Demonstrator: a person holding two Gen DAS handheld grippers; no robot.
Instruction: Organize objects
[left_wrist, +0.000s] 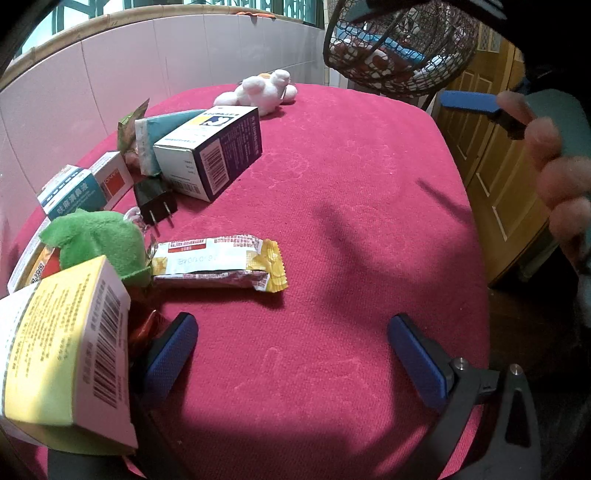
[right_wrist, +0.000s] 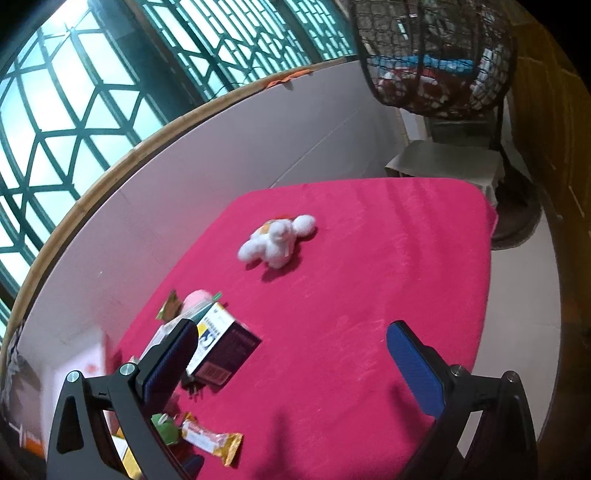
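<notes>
Both pairs of fingers are spread wide and grasp nothing: the left gripper (left_wrist: 291, 354) is held low over the red surface (left_wrist: 351, 221), the right gripper (right_wrist: 291, 354) higher above it. Boxes, a snack bar (left_wrist: 221, 264) and a green plush (left_wrist: 96, 240) are clustered along the left edge; a white plush (right_wrist: 277, 240) lies apart at the far side

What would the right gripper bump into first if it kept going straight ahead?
Probably the white plush toy. The right gripper is open and points over bare red tablecloth towards it, though depth is hard to judge.
</notes>
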